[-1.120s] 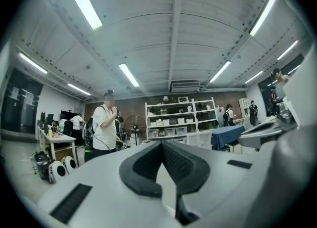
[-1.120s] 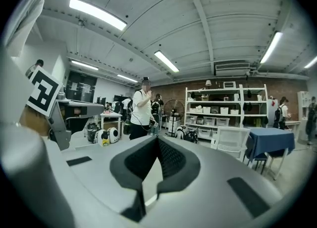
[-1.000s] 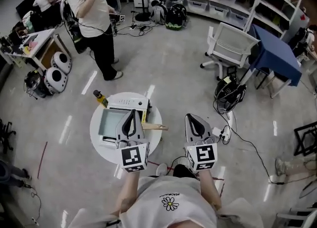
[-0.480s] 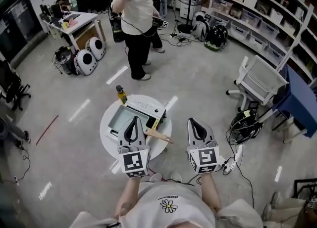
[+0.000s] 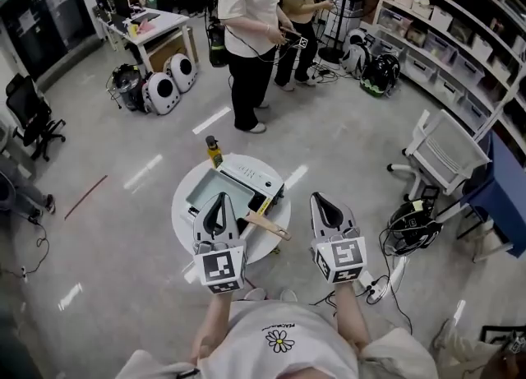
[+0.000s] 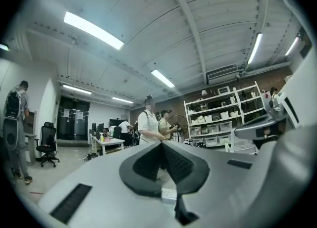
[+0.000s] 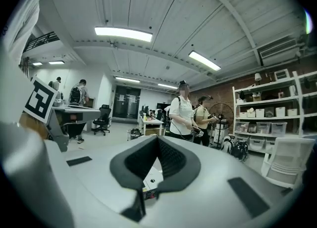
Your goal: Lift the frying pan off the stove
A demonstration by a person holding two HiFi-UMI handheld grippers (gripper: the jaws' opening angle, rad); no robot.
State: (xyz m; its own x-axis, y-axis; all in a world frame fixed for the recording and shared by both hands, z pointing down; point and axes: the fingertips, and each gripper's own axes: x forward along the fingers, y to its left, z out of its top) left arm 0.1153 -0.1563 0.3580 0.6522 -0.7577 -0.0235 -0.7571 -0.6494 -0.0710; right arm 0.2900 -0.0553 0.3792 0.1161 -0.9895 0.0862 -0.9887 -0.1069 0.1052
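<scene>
The left gripper point(image 6: 161, 144) is held level, and its dark ribbed pads point(image 6: 179, 163) meet at the tips with nothing between them. Beyond the tips stand a person in a white top point(image 6: 147, 125) and a second person point(image 6: 165, 123). A white desk point(image 6: 111, 143) and an office chair point(image 6: 48, 143) are at left, shelves point(image 6: 218, 118) at right, and strip lights point(image 6: 93, 30) overhead.

Cameras: one overhead, two gripper-mounted.
The stove point(image 5: 256, 175) is viewed steeply from above; both gripper views are aimed level across the room; the standing person point(image 5: 246, 7) is shared.
</scene>
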